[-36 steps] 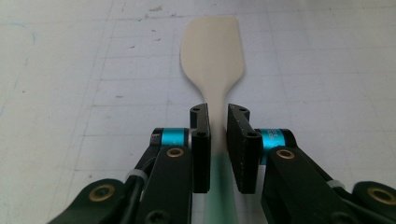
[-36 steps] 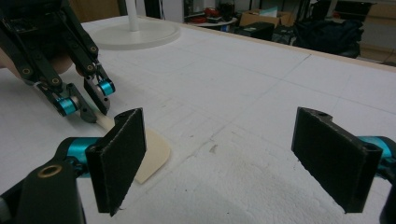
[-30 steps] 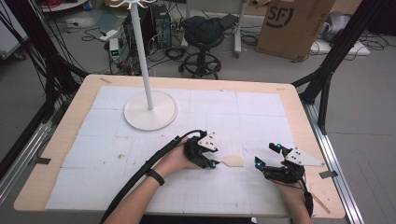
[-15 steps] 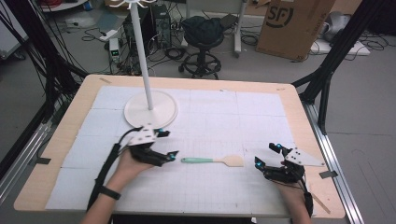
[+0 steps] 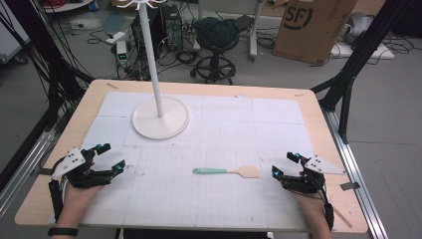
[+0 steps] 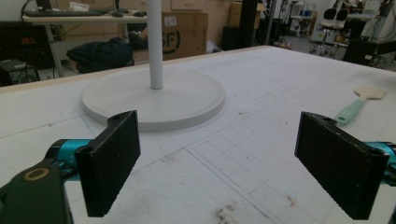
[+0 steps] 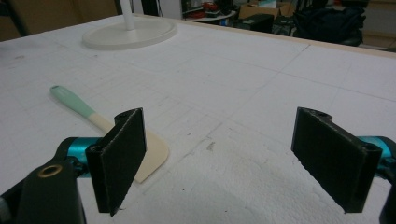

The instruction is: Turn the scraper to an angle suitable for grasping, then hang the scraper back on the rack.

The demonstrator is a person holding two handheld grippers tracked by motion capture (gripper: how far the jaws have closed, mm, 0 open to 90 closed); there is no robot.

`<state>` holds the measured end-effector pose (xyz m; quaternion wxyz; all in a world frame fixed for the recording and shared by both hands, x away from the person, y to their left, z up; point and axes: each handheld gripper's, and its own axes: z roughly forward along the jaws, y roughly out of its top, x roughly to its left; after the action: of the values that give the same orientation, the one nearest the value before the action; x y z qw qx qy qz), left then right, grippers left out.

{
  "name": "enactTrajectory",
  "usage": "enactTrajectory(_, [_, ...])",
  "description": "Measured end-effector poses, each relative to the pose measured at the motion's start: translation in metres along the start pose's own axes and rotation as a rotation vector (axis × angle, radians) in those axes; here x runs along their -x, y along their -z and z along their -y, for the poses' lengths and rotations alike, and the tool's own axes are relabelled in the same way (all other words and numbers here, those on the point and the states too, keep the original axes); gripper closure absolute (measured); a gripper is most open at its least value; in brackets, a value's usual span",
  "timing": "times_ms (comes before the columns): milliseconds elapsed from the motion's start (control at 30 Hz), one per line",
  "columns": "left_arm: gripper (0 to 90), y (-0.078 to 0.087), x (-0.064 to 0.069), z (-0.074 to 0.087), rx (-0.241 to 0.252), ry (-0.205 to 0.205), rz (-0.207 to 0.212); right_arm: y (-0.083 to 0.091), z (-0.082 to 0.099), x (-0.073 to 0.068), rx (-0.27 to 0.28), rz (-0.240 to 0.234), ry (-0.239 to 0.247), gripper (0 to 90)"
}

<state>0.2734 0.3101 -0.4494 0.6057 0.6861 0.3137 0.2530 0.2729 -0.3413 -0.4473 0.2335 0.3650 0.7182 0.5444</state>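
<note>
From the high view, the spatula (image 5: 227, 172) lies flat on the white mat, mint handle to the left and pale blade to the right, near the front edge and between the two hands. The left gripper (image 5: 110, 160) sits well apart from it at the near left; its jaws have just been opening and hold nothing. The right gripper (image 5: 282, 166) rests just beside the blade, wide open and empty. A white stand (image 5: 160, 117) stands farther back.

In the left gripper view, the jaws gape over bare mat, with the spatula far off to the right.

In the right gripper view, the blade lies close by the left jaw.

The spatula looks freshly set down; picking it up next calls for closing in around the handle or blade.
</note>
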Motion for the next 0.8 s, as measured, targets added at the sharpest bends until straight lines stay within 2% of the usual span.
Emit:
enactTrajectory(33, [14.7, 0.0, 0.0, 0.0, 0.0, 0.0, 0.0, 0.0001, 0.0002, -0.0005, -0.004, -0.002, -0.002, 16.9])
enactTrajectory(133, [15.2, 0.0029, -0.0021, 0.0015, 0.027, 0.012, 0.041, 0.0002, 0.0002, -0.0007, -0.002, 0.001, 0.005, 16.9])
enactTrajectory(600, [14.4, 0.0029, -0.0016, 0.0019, 0.026, 0.004, 0.045, 0.0007, 0.0004, -0.0007, 0.008, -0.01, 0.013, 16.8])
enactTrajectory(800, [14.2, 0.0047, -0.0008, 0.0027, 0.046, -0.001, 0.038, -0.0006, -0.0014, 0.001, 0.001, -0.084, 0.014, 14.3])
